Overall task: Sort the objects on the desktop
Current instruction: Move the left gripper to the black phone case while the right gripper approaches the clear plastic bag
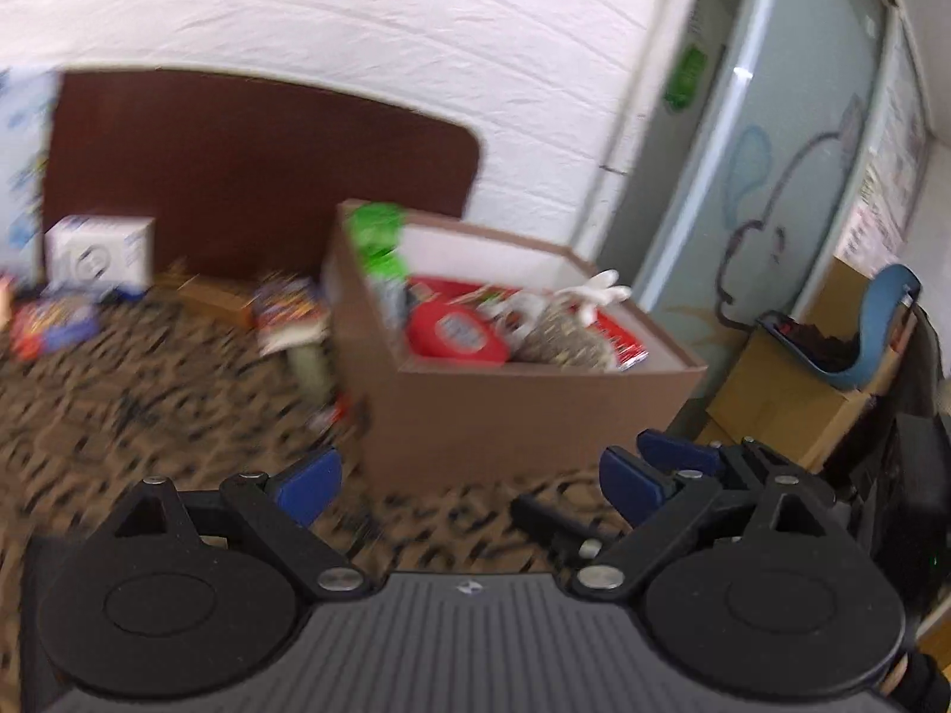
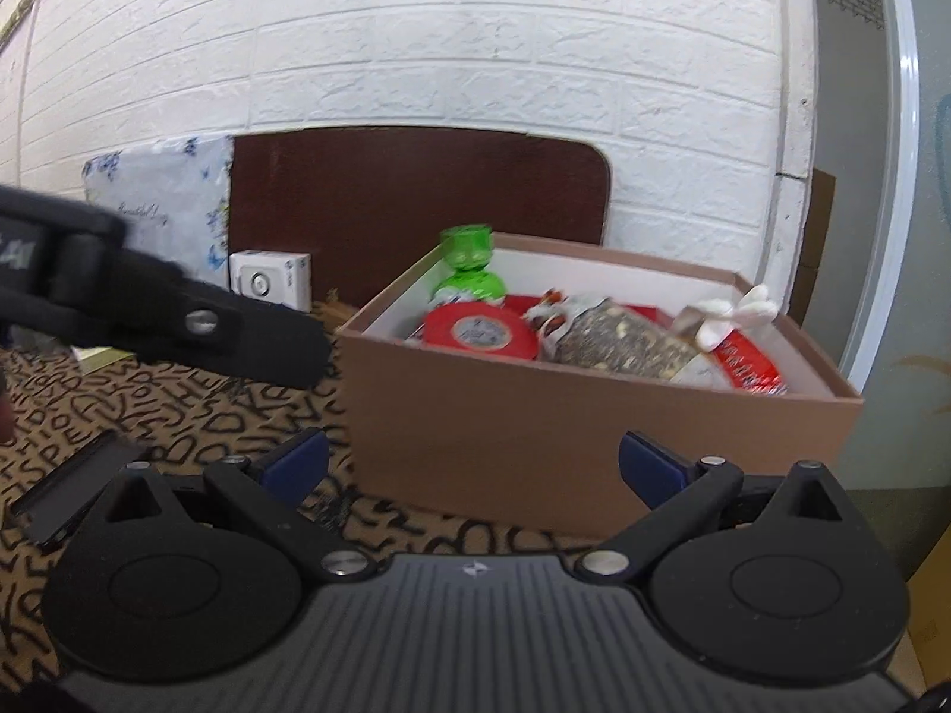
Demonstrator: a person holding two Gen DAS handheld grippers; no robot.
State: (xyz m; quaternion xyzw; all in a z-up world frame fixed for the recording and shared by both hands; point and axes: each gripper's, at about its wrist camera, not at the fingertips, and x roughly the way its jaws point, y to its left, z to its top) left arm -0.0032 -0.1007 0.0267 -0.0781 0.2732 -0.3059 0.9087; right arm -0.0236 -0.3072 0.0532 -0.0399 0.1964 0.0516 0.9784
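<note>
A brown cardboard box (image 1: pixel 535 410) (image 2: pixel 594 422) stands on the letter-patterned tablecloth. It holds a green bottle (image 2: pixel 468 264), a red round tin (image 2: pixel 484 330), a speckled bag with a white bow (image 2: pixel 630 344) and red packets. My left gripper (image 1: pixel 469 484) is open and empty, just in front of the box's near-left corner. My right gripper (image 2: pixel 475 466) is open and empty, facing the box's front wall. The left gripper's black body (image 2: pixel 178 321) crosses the right wrist view at the left. Loose snack packets (image 1: pixel 53 324) (image 1: pixel 285 303) lie left of the box.
A white small box (image 1: pixel 98 252) (image 2: pixel 270 279) stands by the dark brown board (image 2: pixel 416 196) against the white brick wall. A black phone-like slab (image 2: pixel 65 493) lies at the left. Cardboard cartons and a blue helmet (image 1: pixel 868 333) sit beyond the table's right edge.
</note>
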